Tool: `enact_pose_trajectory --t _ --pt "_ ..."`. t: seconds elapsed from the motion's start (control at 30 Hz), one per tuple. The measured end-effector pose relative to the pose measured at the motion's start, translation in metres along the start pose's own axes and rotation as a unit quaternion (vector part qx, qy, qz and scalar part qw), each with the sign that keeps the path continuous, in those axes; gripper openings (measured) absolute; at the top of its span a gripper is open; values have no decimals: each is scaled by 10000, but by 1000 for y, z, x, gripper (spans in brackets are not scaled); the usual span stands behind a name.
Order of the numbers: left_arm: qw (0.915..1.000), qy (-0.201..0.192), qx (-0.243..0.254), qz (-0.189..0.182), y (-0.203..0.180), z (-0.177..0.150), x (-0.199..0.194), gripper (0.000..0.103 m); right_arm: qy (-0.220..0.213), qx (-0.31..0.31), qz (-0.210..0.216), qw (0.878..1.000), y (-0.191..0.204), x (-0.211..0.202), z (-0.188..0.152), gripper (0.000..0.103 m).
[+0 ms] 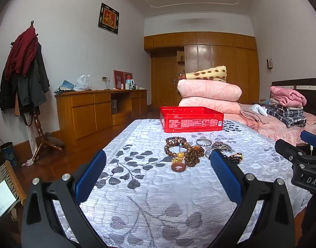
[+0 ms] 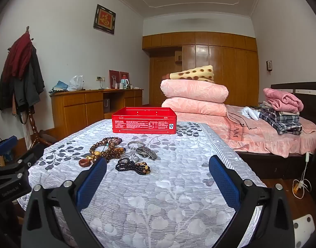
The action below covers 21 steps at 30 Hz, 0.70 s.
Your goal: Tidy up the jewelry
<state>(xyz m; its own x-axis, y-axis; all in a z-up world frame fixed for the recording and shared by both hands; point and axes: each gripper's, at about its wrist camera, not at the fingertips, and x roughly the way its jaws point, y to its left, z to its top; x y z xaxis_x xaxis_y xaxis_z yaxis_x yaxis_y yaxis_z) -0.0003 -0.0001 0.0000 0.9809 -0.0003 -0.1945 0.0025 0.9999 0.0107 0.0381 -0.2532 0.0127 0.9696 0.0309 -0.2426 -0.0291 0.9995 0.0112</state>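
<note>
**Jewelry lot, unsorted: nothing yet boxed**

Jewelry [image 1: 197, 150] lies in one loose heap on the grey leaf-patterned quilt [image 1: 149, 210], just in front of the red tin box [image 1: 192, 122], which stands open-topped further back. Its inside is hidden from both views, so its contents cannot be told.

Items noted on the quilt:
- brown bead bracelets [image 1: 175, 146], tangled together;
- red-brown ring [image 1: 178, 167] at the near edge of the heap;
- silver bangle [image 2: 135, 144];
- wristwatch [image 2: 147, 152];
- dark bead strand [image 2: 133, 167], nearest the right gripper.

Progress, judged from the layout: at the start. Every visible piece is still outside the box, so the whole lot is left to do (no piece is held by either tool).

Left gripper [image 1: 158, 173]: jaws spread wide, empty, pointing slightly downward toward the heap, short of it and clear of the quilt.

Right gripper [image 2: 158, 175]: likewise spread wide and empty, tilted slightly downward, with the heap to the left of its line.
</note>
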Motion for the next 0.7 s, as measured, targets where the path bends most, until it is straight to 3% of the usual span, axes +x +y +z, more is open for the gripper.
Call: enact_pose_trajectory --t 0.7 --pt "10000 -30 -13 15 0 3 1 98 -1 19 7 10000 -1 0 0 97"
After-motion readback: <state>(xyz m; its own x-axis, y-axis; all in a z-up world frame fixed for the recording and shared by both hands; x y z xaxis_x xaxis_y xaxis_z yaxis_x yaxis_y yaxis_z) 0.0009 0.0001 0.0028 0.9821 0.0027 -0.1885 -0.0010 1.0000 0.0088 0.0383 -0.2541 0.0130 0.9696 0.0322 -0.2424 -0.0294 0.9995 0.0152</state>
